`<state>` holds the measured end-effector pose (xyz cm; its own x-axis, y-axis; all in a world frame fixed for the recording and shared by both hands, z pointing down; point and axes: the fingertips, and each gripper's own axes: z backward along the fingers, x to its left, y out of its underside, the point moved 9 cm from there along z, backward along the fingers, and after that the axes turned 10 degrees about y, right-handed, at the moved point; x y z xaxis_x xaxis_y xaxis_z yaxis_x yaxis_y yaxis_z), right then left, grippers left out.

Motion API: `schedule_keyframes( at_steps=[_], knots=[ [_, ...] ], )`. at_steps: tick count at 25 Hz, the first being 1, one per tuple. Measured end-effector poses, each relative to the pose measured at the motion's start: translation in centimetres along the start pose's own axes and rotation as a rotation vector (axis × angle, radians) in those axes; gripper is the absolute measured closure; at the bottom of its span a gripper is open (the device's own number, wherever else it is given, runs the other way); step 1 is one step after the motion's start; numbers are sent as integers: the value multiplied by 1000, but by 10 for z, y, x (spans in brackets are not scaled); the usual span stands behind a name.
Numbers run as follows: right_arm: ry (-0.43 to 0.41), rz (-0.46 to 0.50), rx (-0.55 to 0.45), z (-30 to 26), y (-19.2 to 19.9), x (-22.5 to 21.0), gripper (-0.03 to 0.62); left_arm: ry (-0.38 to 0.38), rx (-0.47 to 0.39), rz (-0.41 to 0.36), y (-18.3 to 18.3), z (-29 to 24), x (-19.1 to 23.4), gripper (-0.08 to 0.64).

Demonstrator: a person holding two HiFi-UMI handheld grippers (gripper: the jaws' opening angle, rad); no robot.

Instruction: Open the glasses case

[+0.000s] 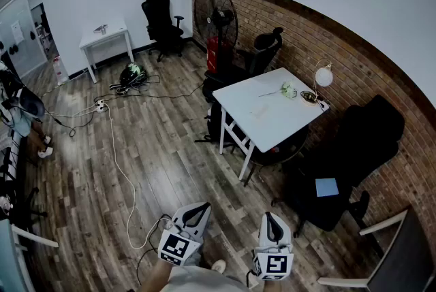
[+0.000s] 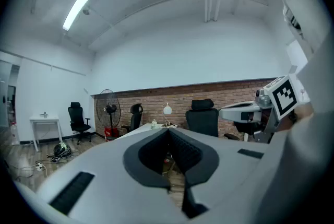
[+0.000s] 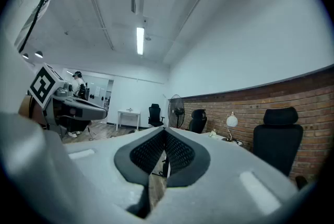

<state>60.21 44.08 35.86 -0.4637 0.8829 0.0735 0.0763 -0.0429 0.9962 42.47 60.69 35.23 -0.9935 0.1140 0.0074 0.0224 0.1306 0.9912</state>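
While the person holds them low and close to the body, the two grippers are both shut. The left gripper (image 2: 168, 133) has its two black pads pressed together, and nothing is between them. The right gripper (image 3: 164, 132) is the same: pads together, nothing held. They sit side by side, a little apart, above the wooden floor (image 1: 163, 154).

One long white cable (image 1: 117, 161) snakes over the floor just in front of the left gripper.

Well apart from both grippers stands one big white table (image 1: 272, 127). On it are one lamp (image 1: 323, 76) with a round white shade and one small pale green thing (image 1: 289, 90). One small dark thing (image 1: 309, 98) lies by the lamp's foot. These are too small to tell which one, if any, is the glasses case.

There are three black office chairs. One (image 1: 268, 47) is behind the big table, and one (image 1: 368, 137), with a blue thing (image 1: 326, 186) on its seat, is at its right. One (image 1: 161, 20) is by the far wall. Near that wall are also one black fan (image 1: 215, 14) and one small white table (image 1: 105, 35).
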Motion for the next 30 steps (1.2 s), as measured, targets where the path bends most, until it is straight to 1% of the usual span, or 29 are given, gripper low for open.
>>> schedule_keyframes(
  at_steps=[4, 8, 11, 14, 15, 18, 25, 29, 30],
  knots=[
    [11, -10, -6, -4, 1, -11, 588, -2, -15, -7, -1, -5, -11, 555],
    [1, 17, -7, -23, -1, -6, 588, 7, -30, -10, -3, -16, 3, 555],
    [2, 13, 7, -42, -3, -1, 588, 14, -27, -7, -2, -25, 22, 555],
    [-2, 16, 15, -64, -3, 4, 588, 26, -28, -30, -3, -35, 44, 555],
    [-2, 18, 17, -71, -2, 6, 588, 28, -24, -23, -2, -39, 50, 555],
    [9, 23, 36, -92, -1, 10, 588, 35, -19, -3, -2, -50, 71, 555],
    [37, 17, 63, -140, 0, 20, 588, 58, -11, -7, -3, -72, 119, 555],
    [43, 18, 68, -167, -3, 29, 588, 82, -24, -28, -10, -82, 147, 555],
    [49, 18, 68, -173, -4, 31, 588, 86, -26, -23, -11, -85, 154, 555]
  ],
)
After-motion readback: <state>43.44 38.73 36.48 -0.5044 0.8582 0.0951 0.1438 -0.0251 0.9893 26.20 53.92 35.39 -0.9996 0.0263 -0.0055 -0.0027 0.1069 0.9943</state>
